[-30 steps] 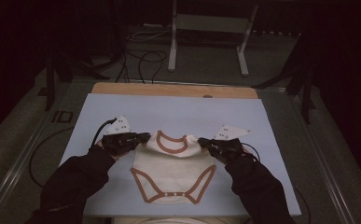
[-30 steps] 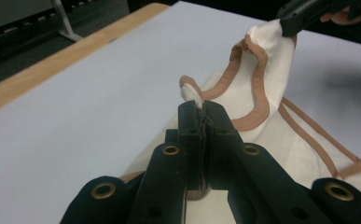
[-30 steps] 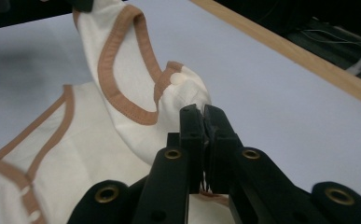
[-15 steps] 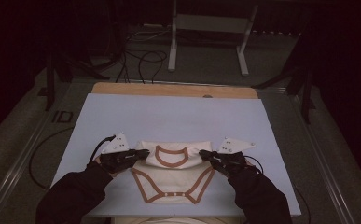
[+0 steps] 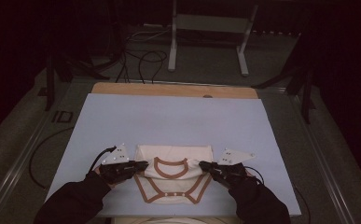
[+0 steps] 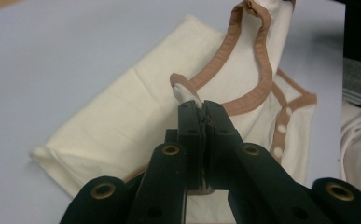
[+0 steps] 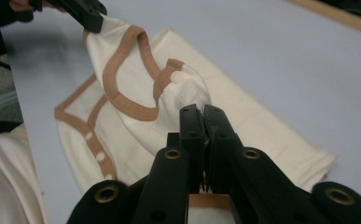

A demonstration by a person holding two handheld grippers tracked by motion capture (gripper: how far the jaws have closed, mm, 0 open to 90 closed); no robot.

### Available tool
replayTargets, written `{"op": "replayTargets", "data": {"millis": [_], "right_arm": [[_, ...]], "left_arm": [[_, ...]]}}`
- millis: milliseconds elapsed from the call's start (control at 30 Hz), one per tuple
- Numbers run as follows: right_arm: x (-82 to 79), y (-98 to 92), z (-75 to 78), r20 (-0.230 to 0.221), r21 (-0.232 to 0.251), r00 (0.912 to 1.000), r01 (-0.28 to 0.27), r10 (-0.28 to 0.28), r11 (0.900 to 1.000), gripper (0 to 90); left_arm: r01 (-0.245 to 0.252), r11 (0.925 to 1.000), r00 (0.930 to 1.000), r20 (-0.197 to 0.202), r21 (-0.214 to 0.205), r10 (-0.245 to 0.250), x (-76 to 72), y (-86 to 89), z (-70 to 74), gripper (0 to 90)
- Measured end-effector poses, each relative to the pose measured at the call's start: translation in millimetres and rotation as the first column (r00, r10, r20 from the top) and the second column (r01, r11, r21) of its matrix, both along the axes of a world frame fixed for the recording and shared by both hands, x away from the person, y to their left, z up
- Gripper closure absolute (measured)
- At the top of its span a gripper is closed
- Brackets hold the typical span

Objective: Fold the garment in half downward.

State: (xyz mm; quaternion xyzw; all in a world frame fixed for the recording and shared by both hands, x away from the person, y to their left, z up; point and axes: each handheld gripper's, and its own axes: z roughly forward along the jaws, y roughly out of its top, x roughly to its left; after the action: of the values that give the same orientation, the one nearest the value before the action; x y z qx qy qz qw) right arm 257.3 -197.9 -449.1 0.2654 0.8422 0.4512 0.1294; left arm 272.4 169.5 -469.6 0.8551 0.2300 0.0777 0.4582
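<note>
No legible text, labels, brand marks, numbers or signs in any of the three views. Checked item by item: the cream garment with brown trim (image 5: 172, 179) carries no print and no readable tag. The pale blue surface (image 5: 169, 121) is plain. The grey plates on the two tools bear small dots but no characters. In the high view, a small dark rectangular item (image 5: 62, 116) lies on the floor at about 9 o'clock from the surface; any marking on it is too small and dim to read. The tool bodies in both gripper views show brass rivets and no lettering.
</note>
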Motion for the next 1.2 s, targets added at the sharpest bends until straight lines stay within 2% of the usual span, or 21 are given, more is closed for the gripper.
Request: {"op": "replayTargets", "data": {"millis": [33,67,300,333,433,467,500,567,667,767,833,900,967,1067,1200], "right_arm": [[0.0,0.0,0.0,0.0,0.0,1.0,0.0,0.0,1.0,87.5],[-1.0,0.6,-5.2,-0.018,-0.004,0.9998,-0.002,0.002,1.0,87.5],[-5.0,2.0,-15.9,-0.044,-0.016,0.999,-0.011,0.01,0.9998,87.4],[-6.5,2.2,-20.6,-0.054,-0.025,0.9985,-0.005,0.003,0.9997,87.3],[-6.7,1.7,-25.2,-0.073,-0.025,0.9973,-0.001,-0.001,0.9997,87.3],[-6.1,0.1,-30.4,-0.09,-0.029,0.9959,0.0,-0.003,0.9996,87.2],[-6.1,0.1,-30.4,-0.09,-0.029,0.9959,0.0,-0.003,0.9996,87.2],[-5.5,-1.6,-36.5,-0.122,-0.029,0.9925,0.003,-0.006,0.9996,87.0],[-5.2,-2.4,-38.8,-0.131,-0.03,0.9913,0.001,-0.005,0.9996,86.9],[-4.1,-3.1,-39.8,-0.133,-0.03,0.9912,-0.002,-0.002,0.9995,86.1],[-3.4,-3.2,-39.9,-0.148,-0.026,0.989,-0.004,0.0,0.9996,82.9],[-2.3,-3.6,-38.7,-0.139,-0.028,0.9903,-0.001,-0.003,0.9996,75.0],[1.6,-5.3,-34.8,-0.146,-0.017,0.9893,-0.004,0.002,0.9999,65.0],[8.4,-7.6,-26.1,-0.12,-0.009,0.9928,0.002,-0.003,1.0,58.4],[18.1,-7.0,-18.9,-0.117,-0.001,0.9932,-0.001,0.0,1.0,57.4]], "left_arm": [[0.0,1.0,1.0,0.0,0.0,0.0,0.0,0.0,0.0,87.5],[0.009,1.0,0.9998,-0.02,-0.003,-0.009,-0.7,0.0,-4.3,87.5],[0.014,0.9998,0.9993,-0.035,0.012,-0.014,-3.6,-0.6,-13.8,87.4],[0.019,0.9994,0.9986,-0.049,0.029,-0.018,-2.8,-0.2,-18.1,87.3],[0.024,0.9991,0.9979,-0.062,0.035,-0.022,-3.4,-0.5,-22.2,87.0],[0.03,0.9974,0.9964,-0.081,0.066,-0.025,-4.6,-2.5,-27.6,86.8],[0.03,0.9974,0.9964,-0.081,0.066,-0.025,-4.6,-2.5,-27.6,86.5],[0.017,0.9969,0.9931,-0.117,0.076,-0.008,-3.3,-2.4,-34.0,86.1],[0.025,0.9963,0.9912,-0.132,0.083,-0.014,-2.3,-1.5,-36.4,86.0],[0.027,0.995,0.9915,-0.129,0.096,-0.015,-2.7,-2.1,-37.0,85.2],[0.023,0.9948,0.9925,-0.122,0.099,-0.011,-3.1,-2.2,-36.4,79.5],[0.005,0.9945,0.995,-0.1,0.104,0.005,-3.7,-1.8,-33.2,64.3],[0.006,0.9968,0.9951,-0.099,0.079,0.002,-1.6,0.2,-28.4,55.9],[0.01,0.998,0.9957,-0.092,0.062,-0.004,1.6,0.3,-21.7,54.2],[0.029,0.9973,0.9938,-0.109,0.067,-0.022,7.6,-2.4,-18.6,54.2]]}}
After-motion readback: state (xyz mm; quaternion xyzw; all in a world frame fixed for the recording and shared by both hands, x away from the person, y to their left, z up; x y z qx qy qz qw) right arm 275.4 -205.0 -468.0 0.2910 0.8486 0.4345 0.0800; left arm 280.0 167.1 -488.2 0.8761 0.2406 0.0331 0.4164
